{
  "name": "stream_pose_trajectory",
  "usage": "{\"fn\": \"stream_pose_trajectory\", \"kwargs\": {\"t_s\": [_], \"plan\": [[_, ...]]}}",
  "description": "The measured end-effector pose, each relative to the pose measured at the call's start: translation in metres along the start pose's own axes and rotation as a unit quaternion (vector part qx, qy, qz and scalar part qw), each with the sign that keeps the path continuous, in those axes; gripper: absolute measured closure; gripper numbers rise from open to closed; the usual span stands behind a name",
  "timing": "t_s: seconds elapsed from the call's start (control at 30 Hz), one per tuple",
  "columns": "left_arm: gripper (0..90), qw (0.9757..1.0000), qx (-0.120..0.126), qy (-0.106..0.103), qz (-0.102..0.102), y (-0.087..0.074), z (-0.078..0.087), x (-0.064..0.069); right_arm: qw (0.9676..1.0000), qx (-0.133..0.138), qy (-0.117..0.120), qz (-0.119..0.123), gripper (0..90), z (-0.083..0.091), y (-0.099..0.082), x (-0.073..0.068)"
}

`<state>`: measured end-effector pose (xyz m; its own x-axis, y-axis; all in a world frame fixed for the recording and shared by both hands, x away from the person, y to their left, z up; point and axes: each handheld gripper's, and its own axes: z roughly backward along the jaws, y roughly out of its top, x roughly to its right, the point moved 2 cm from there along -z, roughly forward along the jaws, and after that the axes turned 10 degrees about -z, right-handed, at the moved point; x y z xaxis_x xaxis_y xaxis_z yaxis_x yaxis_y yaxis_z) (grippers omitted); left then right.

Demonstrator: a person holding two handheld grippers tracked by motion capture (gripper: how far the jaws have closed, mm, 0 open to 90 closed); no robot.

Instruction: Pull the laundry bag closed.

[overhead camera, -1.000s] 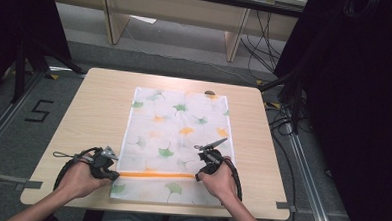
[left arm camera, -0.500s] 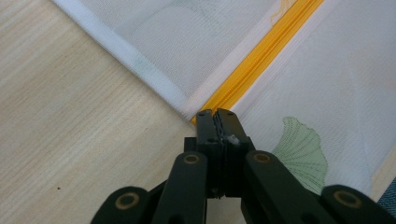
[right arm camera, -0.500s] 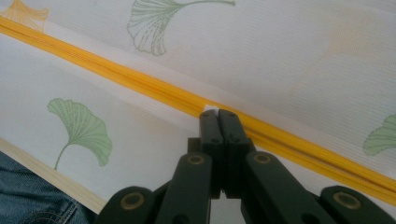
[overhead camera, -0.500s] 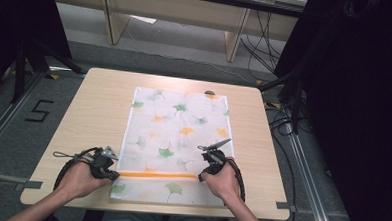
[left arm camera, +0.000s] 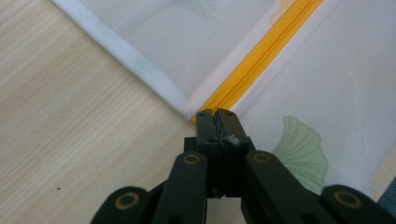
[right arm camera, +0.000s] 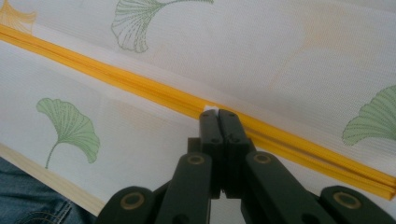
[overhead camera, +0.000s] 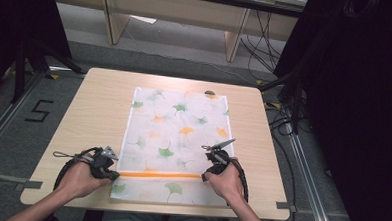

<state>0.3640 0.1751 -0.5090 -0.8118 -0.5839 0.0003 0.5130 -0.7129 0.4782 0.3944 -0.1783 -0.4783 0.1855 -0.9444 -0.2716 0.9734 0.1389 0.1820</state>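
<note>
mesh bag [overhead camera: 175, 139] with ginkgo print lies flat in the middle of the wooden table [overhead camera: 99, 101], orange zipper [overhead camera: 160, 175] running across its near end. left gripper [overhead camera: 112, 163] sits at the bag's left edge, right at the zipper's end; in the left gripper view [left arm camera: 218, 113] the jaws are pressed together with a small white bit pinched between them, looks like the fabric by the zipper end, can't tell for sure. right gripper [overhead camera: 204, 175] is at the other end of the orange line; in the right gripper view [right arm camera: 218, 112] the jaws are closed tip-down on the zipper, a small white tab at the tips, likely the pull. judging by this: both ends are gripped, zipper [right arm camera: 140, 88] looks shut along its visible length, so the actual slide is not yet done. what's left is most of the job, drawing the pull along while the left anchors the bag
</note>
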Motion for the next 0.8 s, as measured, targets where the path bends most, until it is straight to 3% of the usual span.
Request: {"fn": "stream_pose_trajectory", "kwargs": {"t_s": [0.03, 0.07, 0.17, 0.53, 0.6, 0.63, 0.8], "plan": [[88.6, 1.0, -0.001, 0.0, 0.001, 0.0, 0.0, 0.0, 1.0, 0.004, 0.0, 0.009, 90.0, -0.001, 0.0, 0.002], [88.6, 1.0, 0.0, 0.001, 0.001, 0.0, 0.0, 0.0, 0.9999, -0.007, 0.0, -0.01, 90.0, 0.001, -0.001, 0.001], [88.6, 1.0, -0.004, 0.0, -0.006, 0.0, 0.001, 0.0, 1.0, 0.003, -0.001, 0.002, 90.0, 0.001, -0.001, 0.006], [88.6, 0.9999, -0.006, -0.002, -0.009, 0.0, 0.001, 0.0, 0.9999, 0.003, -0.006, -0.015, 90.0, 0.004, -0.002, 0.013], [88.6, 0.9999, -0.006, -0.002, -0.009, 0.0, 0.001, 0.0, 0.9998, 0.017, 0.008, -0.001, 90.0, 0.004, -0.002, 0.016], [88.6, 0.9999, -0.006, -0.001, -0.009, 0.0, 0.001, 0.0, 0.9997, 0.024, 0.002, -0.002, 90.0, 0.003, -0.002, 0.017], [88.6, 0.9999, -0.006, -0.001, -0.009, 0.0, 0.001, 0.0, 0.9999, 0.014, 0.004, -0.004, 90.0, 0.006, -0.002, 0.02]]}}
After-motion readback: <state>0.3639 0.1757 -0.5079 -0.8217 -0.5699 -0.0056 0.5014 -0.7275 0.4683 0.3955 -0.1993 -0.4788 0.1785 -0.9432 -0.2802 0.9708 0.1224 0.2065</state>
